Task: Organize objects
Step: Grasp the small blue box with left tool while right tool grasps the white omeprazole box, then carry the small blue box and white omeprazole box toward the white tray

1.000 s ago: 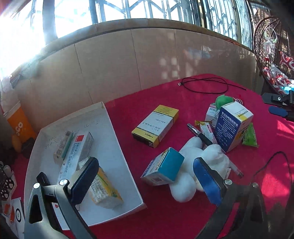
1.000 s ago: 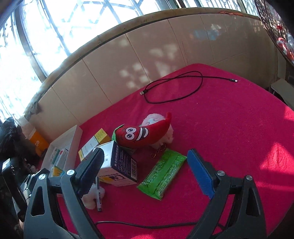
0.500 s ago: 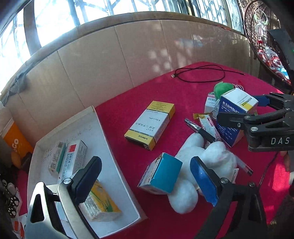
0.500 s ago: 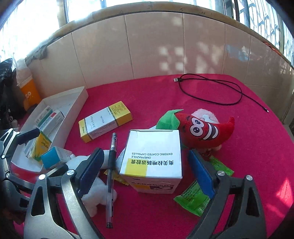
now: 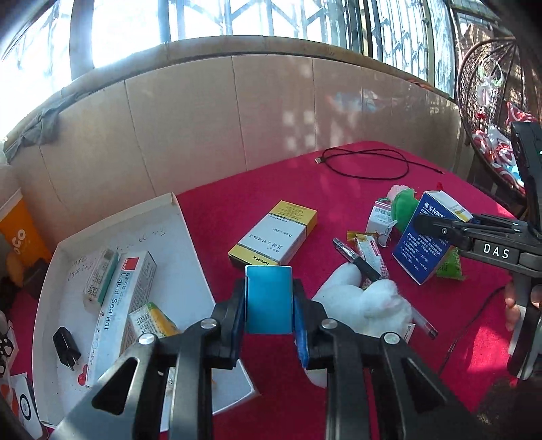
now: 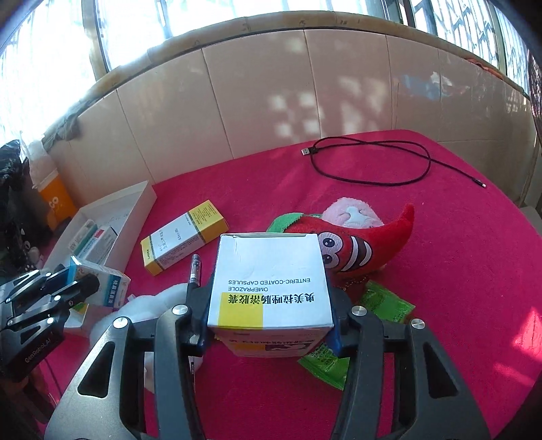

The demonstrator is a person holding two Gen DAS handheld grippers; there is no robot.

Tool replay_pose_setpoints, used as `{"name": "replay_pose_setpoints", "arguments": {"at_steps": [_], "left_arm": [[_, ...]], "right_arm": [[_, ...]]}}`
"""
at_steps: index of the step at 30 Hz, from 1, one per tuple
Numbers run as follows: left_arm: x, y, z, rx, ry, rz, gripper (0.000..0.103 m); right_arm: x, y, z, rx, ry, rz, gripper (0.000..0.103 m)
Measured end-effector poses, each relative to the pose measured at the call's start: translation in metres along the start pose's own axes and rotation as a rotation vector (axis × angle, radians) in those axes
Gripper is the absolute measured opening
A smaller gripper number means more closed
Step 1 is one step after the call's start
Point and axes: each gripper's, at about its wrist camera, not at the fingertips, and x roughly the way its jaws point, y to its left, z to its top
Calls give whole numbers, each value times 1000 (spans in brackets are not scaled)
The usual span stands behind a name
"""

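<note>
On the red cloth (image 6: 440, 270) covering the table, sorting is partly done; the white tray (image 5: 189, 257) at the left already holds a sealant box (image 5: 128, 298), a slim box, a yellow-green packet and a black plug (image 5: 66, 345); judged from this, roughly a third of the items are stowed. The left gripper (image 5: 269, 301) has just been closing and now clamps the teal box (image 5: 268, 298), held just beside the tray's near corner; the right gripper (image 6: 269, 304) has likewise just been closing and now clamps the capsule box (image 6: 271, 281) by its sides, with that box not clearly lifted off the cloth. Left on the cloth: a yellow-ended box (image 5: 274, 242), a pen (image 5: 355, 259), a white plush (image 5: 369, 298), a chilli toy (image 6: 352, 243), a green sachet (image 6: 386, 304), a black cable (image 6: 372, 162). Behind the table runs a tan panelled wall (image 6: 271, 91) beneath bright barred windows (image 5: 237, 17); a wicker chair (image 5: 487, 101) stands at the far right.
</note>
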Motion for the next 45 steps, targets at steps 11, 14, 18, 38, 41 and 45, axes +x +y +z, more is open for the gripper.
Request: {"name": "replay_pose_setpoints", "arguments": {"at_steps": [11,14,18,38,41,45], "left_arm": [[-36,0,3,-98,-96,-58,24],[-47,-3,4,-96,-121,-62,24],[-57,-1,5,-103,-147,-63,24],[-91,37,-2,-203,-238,-26,24],[-93,42,-4,-216,-243,-16,24],[-95,51,-5,-235,-251,-5,24]], "right_arm": [[-38,3,6,18,-77,75,50],[-48,9,8,4,-97,89,50],[-58,18,10,-11,-115,101,50],[-76,64,25,-118,-146,139,50],[-76,73,26,-133,-145,147,50],[-77,83,28,-155,-145,154,50]]}}
